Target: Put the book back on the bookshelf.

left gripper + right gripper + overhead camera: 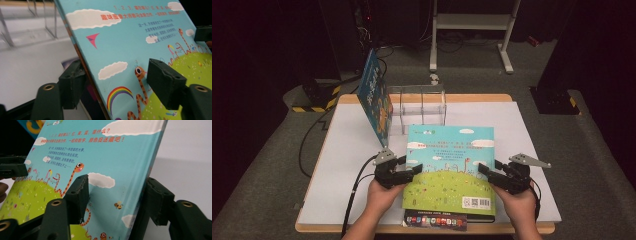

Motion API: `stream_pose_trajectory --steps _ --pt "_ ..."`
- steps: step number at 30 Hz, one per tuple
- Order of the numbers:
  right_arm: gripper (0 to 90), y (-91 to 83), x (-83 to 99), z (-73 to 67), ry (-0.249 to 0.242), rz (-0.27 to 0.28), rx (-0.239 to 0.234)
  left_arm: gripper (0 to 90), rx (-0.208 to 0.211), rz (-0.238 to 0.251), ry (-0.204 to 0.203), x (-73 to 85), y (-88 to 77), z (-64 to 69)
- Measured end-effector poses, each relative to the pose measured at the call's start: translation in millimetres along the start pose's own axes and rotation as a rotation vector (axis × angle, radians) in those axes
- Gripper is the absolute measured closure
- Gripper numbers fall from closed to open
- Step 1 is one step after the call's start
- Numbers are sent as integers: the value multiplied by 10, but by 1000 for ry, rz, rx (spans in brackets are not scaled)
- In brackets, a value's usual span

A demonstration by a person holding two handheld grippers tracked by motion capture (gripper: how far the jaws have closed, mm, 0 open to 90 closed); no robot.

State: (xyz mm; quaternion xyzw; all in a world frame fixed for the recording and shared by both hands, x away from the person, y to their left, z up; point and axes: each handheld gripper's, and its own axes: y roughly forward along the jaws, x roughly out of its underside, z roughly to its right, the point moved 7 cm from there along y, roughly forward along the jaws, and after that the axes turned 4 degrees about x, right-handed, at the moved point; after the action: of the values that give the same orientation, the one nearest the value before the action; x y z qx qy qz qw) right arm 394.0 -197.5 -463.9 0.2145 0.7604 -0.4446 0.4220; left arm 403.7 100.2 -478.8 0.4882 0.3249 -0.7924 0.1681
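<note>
sky-blue hardcover picture book (449, 167) with green hill, raised over the white tabletop (347, 165) centre; left claw (409, 171) clamped on its 9 o'clock edge; right claw (486, 172) clamped on its 3 o'clock edge; clear acrylic rack (419, 107) at 12 o'clock

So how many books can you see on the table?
3: the sky-blue book held up at both sides, a dark book beneath it, and a blue book leaning against the clear rack.
</note>
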Motion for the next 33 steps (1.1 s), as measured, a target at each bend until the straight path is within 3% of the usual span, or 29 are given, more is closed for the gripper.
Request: stream_pose_trajectory --steps 10,19,23,26,33 --pt "538 -153 -445 -196 -89 165 25 452 -64 151 52 -357 -197 -37" --pt "547 -227 -716 -342 -190 272 76 516 -123 241 134 -628 -269 -48" --pt "545 -220 -825 -307 -184 307 92 516 -121 264 141 -712 -228 -53" --pt "529 -205 -855 -266 -198 320 111 515 -135 270 178 -764 -143 -64" --pt "528 -159 -863 -176 -193 325 130 514 -127 280 176 -785 -26 -106"
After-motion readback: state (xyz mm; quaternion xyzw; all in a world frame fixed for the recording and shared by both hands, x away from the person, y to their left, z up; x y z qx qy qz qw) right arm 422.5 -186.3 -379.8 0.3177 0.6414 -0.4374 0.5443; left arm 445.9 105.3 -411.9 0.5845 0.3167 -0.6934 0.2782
